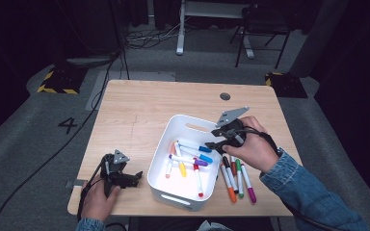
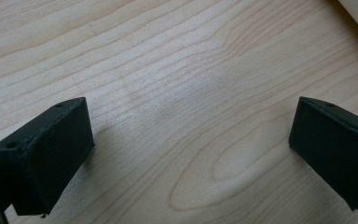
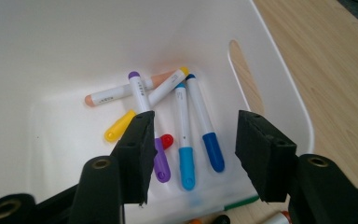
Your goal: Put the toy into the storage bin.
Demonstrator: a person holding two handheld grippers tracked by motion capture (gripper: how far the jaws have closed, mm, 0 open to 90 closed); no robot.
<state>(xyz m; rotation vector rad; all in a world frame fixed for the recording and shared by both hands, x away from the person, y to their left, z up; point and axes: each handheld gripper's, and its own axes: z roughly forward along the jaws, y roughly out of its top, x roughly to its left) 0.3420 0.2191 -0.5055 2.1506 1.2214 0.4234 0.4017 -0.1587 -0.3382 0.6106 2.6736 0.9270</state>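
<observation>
Pale wood-grain counter (image 1: pixel 139 110) on grey floor, carrying a glossy white plastic bin (image 1: pixel 185 126) of loose capped markers (image 1: pixel 192 159), more markers (image 1: pixel 238 180) lying just right; right tongs (image 3: pixel 193 144) gape empty over it, partly hiding a purple marker (image 3: pixel 142 93); left tongs (image 2: pixel 186 154) wide, empty.
</observation>
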